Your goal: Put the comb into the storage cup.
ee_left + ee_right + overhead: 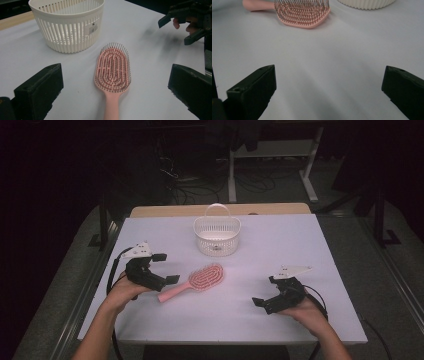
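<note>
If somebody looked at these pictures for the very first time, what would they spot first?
Probably the pink hairbrush, lying bristles up in the middle of the white table. Just behind it stands a white slatted basket with a handle. On either side, a person holds a black hand-held gripper with jaws open: the left hand-held gripper close to the brush handle, the right hand-held gripper farther off.
</note>
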Demonstrator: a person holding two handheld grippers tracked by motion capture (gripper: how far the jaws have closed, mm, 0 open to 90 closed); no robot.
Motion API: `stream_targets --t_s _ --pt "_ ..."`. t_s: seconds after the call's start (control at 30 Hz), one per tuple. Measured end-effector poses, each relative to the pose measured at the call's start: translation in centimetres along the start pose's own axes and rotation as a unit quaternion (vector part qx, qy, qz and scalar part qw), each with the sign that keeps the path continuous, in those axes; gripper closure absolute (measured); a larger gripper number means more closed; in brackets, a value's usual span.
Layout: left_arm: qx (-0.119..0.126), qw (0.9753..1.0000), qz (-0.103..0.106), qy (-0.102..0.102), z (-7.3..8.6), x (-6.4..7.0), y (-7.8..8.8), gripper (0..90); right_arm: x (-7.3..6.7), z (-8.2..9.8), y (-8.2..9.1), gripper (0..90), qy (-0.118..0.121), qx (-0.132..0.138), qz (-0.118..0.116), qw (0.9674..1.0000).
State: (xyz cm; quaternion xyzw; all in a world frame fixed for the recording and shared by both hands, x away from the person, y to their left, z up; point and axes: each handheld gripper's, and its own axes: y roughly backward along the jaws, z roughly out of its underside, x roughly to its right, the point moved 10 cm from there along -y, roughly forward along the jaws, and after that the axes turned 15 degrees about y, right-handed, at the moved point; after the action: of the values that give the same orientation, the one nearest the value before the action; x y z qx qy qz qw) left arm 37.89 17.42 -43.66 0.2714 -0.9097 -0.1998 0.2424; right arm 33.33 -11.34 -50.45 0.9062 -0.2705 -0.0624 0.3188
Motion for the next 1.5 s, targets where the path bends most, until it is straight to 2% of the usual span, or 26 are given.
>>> stream_targets --t_s 0.47,0.73,1.3,1.5 --pt "0.006 1.0000 0.000 -0.001 -1.6 -0.4 -0.4 0.0 0.1 0.0 0.0 0.0 0.000 0.000 0.001 1.0000" --pt "0.012 0.9999 0.002 -0.009 -3.0 -0.5 -1.1 0.0 0.1 0.0 0.0 0.0 -0.001 0.000 0.001 1.0000" --pt "0.021 0.9997 0.011 -0.009 -5.1 -1.0 -2.3 0.0 0.1 0.1 -0.1 0.0 0.000 -0.002 0.003 1.0000" --pt "0.019 0.9996 0.017 -0.008 -5.1 -0.9 -3.1 0.0 0.1 0.1 -0.1 0.0 0.000 -0.003 0.003 1.0000"
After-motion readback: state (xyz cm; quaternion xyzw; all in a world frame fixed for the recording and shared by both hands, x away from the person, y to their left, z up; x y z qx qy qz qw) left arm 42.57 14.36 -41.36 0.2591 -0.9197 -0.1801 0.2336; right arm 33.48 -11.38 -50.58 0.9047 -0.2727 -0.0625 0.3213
